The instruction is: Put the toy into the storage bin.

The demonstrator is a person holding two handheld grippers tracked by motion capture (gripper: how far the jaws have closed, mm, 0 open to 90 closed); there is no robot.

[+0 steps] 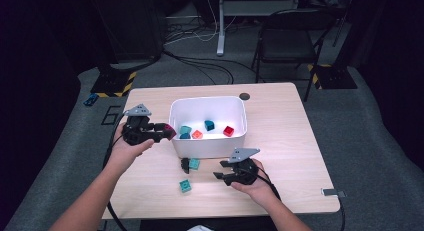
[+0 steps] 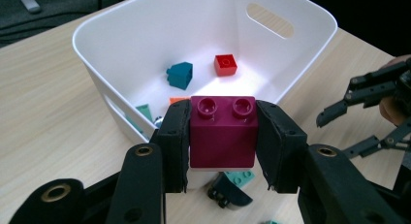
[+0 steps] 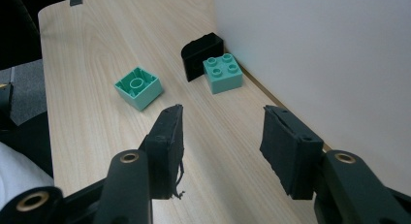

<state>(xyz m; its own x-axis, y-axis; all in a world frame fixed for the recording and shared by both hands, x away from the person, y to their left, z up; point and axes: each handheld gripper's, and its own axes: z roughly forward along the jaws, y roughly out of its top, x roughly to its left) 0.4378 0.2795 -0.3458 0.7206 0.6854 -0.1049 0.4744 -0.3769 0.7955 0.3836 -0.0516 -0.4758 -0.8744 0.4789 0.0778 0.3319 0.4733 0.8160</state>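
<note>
Glossy plastic magenta brick (image 2: 222, 132), smooth white bin (image 2: 121, 25), seemingly wood-grain table (image 1: 280, 141)

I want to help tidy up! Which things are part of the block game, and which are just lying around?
Part of the job:
- magenta block in the left gripper
- white bin
- mint blocks on the table
- black piece

Just lying about:
- folding chair
- floor cables
</note>
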